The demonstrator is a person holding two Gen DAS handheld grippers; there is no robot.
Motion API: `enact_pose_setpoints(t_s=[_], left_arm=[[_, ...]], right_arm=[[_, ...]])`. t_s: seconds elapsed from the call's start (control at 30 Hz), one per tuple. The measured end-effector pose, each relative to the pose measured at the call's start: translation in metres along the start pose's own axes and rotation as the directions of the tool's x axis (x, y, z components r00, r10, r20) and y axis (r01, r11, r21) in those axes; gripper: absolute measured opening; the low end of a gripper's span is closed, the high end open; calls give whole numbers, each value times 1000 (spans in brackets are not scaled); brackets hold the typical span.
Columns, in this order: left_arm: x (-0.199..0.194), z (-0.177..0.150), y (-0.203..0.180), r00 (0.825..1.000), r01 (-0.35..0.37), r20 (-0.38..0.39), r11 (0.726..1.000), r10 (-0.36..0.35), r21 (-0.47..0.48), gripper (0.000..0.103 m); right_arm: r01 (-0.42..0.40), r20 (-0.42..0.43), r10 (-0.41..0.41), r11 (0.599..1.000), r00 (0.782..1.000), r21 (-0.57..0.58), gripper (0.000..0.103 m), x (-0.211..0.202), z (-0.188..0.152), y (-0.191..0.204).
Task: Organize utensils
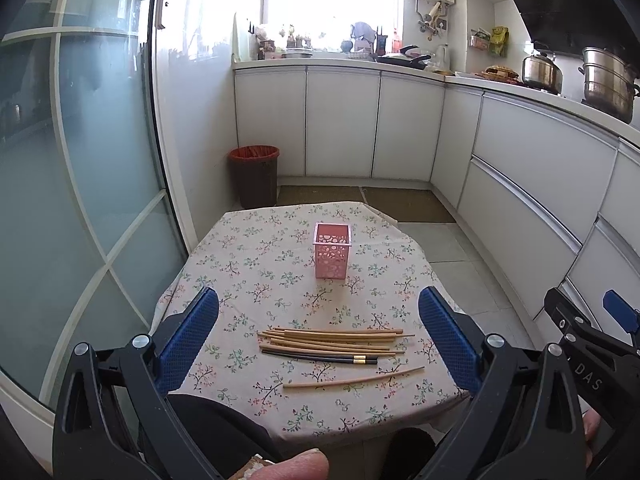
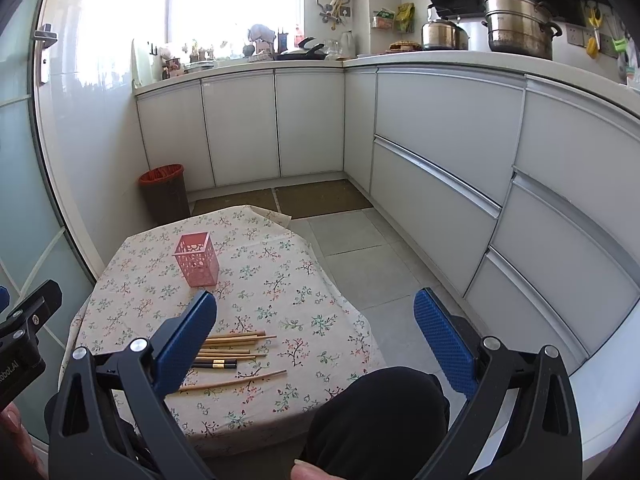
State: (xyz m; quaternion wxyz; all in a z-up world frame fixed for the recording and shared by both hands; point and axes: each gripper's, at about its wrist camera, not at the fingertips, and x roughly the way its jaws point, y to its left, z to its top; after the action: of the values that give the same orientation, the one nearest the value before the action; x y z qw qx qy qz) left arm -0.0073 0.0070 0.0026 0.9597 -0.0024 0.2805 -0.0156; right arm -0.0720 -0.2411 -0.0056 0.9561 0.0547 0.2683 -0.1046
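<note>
Both claws are spread wide and empty: left claw (image 1: 318,336) hangs above the near half of the small table (image 1: 248,248), right claw (image 2: 316,340) sits off the table's right side, over the floor and the person's dark-clad knee (image 2: 380,412). Task items: a loose bunch of wooden chopsticks (image 1: 332,338) lying flat on the flowered cloth near the front edge, a dark pair with gold bands (image 1: 320,356) touching the bunch on its near side, and one wooden stick (image 1: 354,378) lying apart, nearer still. Pink perforated holder (image 1: 332,250) stands upright further back, well apart from the sticks; it looks empty, though the inside cannot be fully seen. Judgement: nothing has been sorted yet; every stick is still to be picked up and stood in the holder. View differences: left wrist view shows the whole bunch end to end, centred between its fingers; in the right wrist view the left finger (image 2: 188,340) covers the sticks' left ends, but that view shows more of the steel pots (image 2: 516,26) on the counter. A bin (image 1: 254,176) stands beyond the table.
</note>
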Motion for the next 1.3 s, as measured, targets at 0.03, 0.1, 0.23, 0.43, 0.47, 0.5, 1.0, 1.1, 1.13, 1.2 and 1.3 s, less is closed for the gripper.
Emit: enact_pose_setpoints(t_s=[0.03,0.1,0.23,0.43,0.47,0.5,1.0,1.1,1.13,1.2,1.3], left_arm=[[0,0,0,1000,-1,-1,1000,1,-1,96],[1,0,0,1000,-1,-1,1000,1,-3,96],[2,1,0,1000,0,-6,1000,0,-2,96],[4,-1,-1,1000,-3,-13,1000,3,-3,96],[4,-1,-1,1000,-4,-14,1000,4,-4,96],[5,-1,-1,1000,-4,-16,1000,4,-5,96],[8,-3,0,1000,-7,-26,1000,6,-5,96],[9,-4,-1,1000,-8,-30,1000,7,-6,96],[9,-4,-1,999,-8,-31,1000,8,-6,96],[9,-4,-1,999,-9,-31,1000,9,-7,96],[9,-5,-1,999,-10,-33,1000,9,-7,96]], right_arm=[[0,-1,0,1000,1000,-1,96,0,0,0],[0,-2,0,1000,1000,2,96,0,0,0],[0,-5,0,1000,1000,2,96,1,0,-2],[-2,-16,2,1000,1000,5,96,3,-1,-2],[-3,-19,3,1000,1000,6,96,4,-1,-2],[-3,-21,3,1000,1000,6,96,4,0,-3],[-1,-28,2,1000,1000,3,96,6,-1,-3],[-1,-31,1,1000,1000,3,96,7,-1,-3],[0,-30,0,1000,1000,3,96,7,-1,-3],[-1,-30,1,1000,1000,2,96,7,-1,-3],[0,-33,0,1000,999,2,96,7,-1,-3]])
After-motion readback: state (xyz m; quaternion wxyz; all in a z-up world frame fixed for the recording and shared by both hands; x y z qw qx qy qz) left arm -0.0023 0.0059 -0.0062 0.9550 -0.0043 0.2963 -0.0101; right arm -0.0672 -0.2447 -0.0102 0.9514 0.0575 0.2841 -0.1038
